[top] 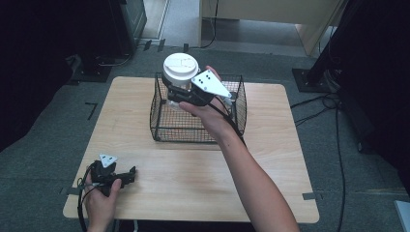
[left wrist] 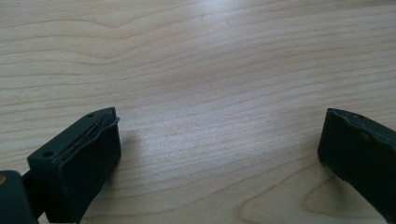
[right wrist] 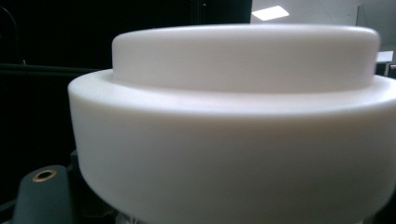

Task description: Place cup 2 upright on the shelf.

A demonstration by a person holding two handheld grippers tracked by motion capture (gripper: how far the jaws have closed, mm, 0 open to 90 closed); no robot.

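Cup [top: 180, 79] with white lid [right wrist: 233, 116] sits pinched in the right gripper [top: 180, 94], held above the black wire basket [top: 162, 126]. Left gripper [top: 129, 175] rests on the wooden table [top: 203, 174], well short of the basket, jaws spread apart with nothing between them.

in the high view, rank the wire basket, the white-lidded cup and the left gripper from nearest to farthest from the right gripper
1. White-lidded cup: held in the right gripper, above the basket.
2. Wire basket: just below, mid-table at the back.
3. Left gripper: near-left corner of the table.
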